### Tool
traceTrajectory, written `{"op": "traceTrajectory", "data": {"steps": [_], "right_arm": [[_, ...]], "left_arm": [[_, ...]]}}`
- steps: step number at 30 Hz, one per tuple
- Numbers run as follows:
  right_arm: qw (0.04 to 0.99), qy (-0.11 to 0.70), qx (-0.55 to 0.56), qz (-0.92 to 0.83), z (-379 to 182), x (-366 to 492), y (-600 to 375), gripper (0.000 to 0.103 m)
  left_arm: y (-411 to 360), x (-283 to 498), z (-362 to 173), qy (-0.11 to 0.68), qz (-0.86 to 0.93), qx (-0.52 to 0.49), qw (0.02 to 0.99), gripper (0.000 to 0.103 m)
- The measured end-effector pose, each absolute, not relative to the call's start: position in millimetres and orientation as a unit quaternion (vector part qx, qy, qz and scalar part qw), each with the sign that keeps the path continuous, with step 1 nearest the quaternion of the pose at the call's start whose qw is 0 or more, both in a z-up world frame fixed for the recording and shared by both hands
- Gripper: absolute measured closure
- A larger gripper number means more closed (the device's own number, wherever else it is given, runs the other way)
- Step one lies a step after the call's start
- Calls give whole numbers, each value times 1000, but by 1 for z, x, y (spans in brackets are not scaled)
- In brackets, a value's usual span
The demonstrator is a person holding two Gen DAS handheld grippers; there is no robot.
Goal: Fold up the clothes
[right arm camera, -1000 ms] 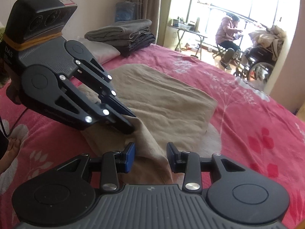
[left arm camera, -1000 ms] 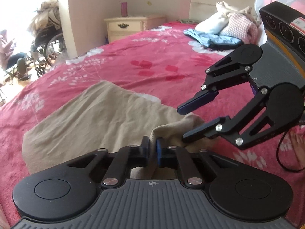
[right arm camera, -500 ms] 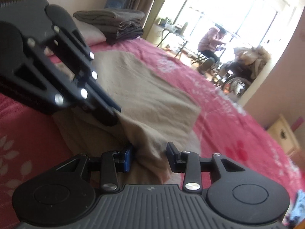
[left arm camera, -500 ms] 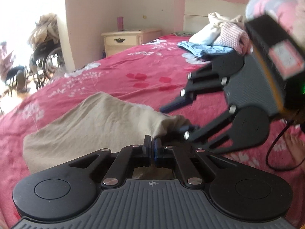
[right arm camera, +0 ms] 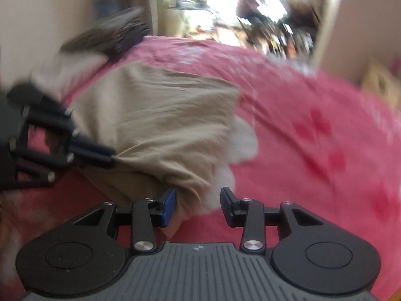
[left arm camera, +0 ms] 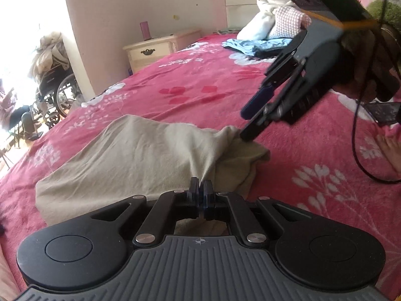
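No readable writing anywhere. My left gripper (left arm camera: 200, 188) pinches the beige garment (left arm camera: 140, 155) tight — right gripper (right arm camera: 198, 202) is opening, cloth loose between its fingers.

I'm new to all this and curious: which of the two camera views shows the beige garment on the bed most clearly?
The left wrist view: the beige garment appears sharp, with a fold pinched in the shut left gripper. The right wrist view shows more of it, but blurred.

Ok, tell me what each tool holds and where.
Left tool pinches the beige cloth at its near edge. Right tool is opening, cloth between its pads, ungripped.
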State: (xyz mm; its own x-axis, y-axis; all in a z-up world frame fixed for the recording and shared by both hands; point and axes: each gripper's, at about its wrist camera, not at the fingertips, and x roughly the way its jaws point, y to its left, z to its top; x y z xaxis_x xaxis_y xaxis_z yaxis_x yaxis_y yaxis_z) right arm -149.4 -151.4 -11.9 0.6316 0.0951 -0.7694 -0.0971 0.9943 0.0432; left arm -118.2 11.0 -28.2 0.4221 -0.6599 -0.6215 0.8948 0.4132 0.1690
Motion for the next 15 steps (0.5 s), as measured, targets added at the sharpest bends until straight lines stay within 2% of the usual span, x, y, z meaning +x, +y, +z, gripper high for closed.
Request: {"op": "traceTrajectory", "data": {"steps": [9, 12, 14, 15], "right_arm": [[854, 471, 218, 33, -26, -145, -203, 62], [835, 482, 262, 50, -34, -140, -204, 62], [827, 494, 263, 52, -39, -137, -201, 68], [829, 495, 253, 56, -39, -136, -198, 78]], "left_arm": [[50, -120, -4, 287, -437, 215, 825, 99], [61, -125, 1, 290, -412, 216, 836, 89], [65, -127, 1, 291, -403, 221, 839, 87], [66, -128, 1, 292, -401, 225, 839, 87]]}}
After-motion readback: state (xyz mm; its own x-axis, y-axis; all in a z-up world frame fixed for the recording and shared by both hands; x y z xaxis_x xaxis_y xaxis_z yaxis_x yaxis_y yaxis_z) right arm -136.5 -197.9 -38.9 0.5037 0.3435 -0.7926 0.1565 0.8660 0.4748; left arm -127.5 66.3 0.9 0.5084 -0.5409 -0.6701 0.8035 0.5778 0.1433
